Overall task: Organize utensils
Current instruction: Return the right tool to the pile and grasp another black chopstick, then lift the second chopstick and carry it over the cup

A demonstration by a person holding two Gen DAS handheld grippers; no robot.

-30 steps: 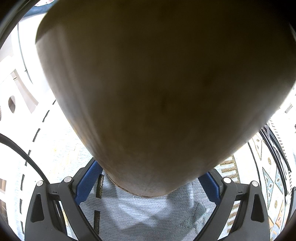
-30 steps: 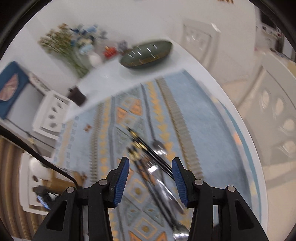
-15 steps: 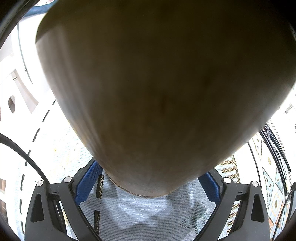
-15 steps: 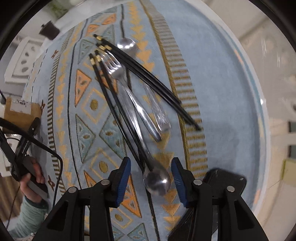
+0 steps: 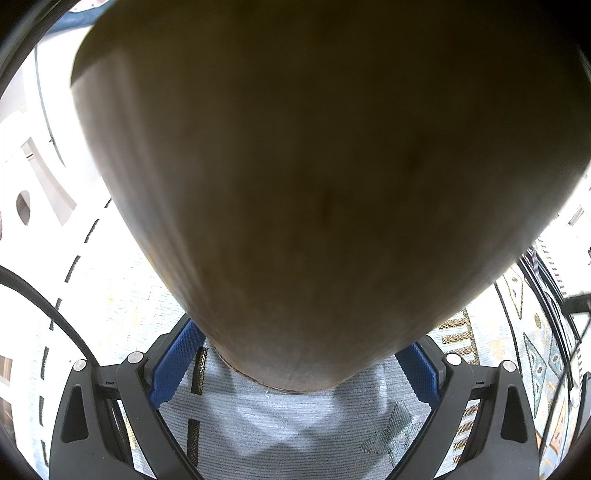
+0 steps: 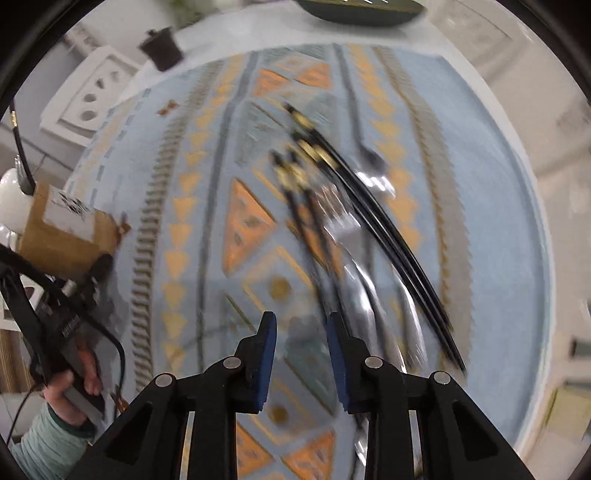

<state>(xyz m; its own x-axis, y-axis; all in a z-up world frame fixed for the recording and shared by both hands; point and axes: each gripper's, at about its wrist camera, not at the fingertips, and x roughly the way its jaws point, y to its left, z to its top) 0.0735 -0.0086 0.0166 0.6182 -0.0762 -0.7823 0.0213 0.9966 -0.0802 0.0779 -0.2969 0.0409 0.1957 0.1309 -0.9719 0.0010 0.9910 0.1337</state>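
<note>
My left gripper (image 5: 299, 338) is shut on a tall brown holder (image 5: 314, 166) that fills most of the left wrist view, blue pads pressed on both sides of its base. In the blurred right wrist view, black chopsticks (image 6: 388, 240), a second pair (image 6: 295, 195), a fork (image 6: 343, 221) and a spoon (image 6: 373, 158) lie on the patterned blue cloth (image 6: 487, 221). My right gripper (image 6: 301, 325) hovers over the cloth just left of the near ends of the utensils. Its jaws have just been closing; they stand open and narrow with only cloth showing between them.
The brown holder (image 6: 59, 236) stands at the cloth's left edge, with a hand (image 6: 70, 384) on the left tool below it. A dark green dish (image 6: 358, 11) and a small dark cup (image 6: 162, 48) sit at the far side. A white chair (image 6: 88, 99) stands beyond the table.
The right gripper has sunk and rolled, and its jaws are narrower. The spoon bowl seen between its fingers half a second ago is no longer there. The left view is unchanged.
</note>
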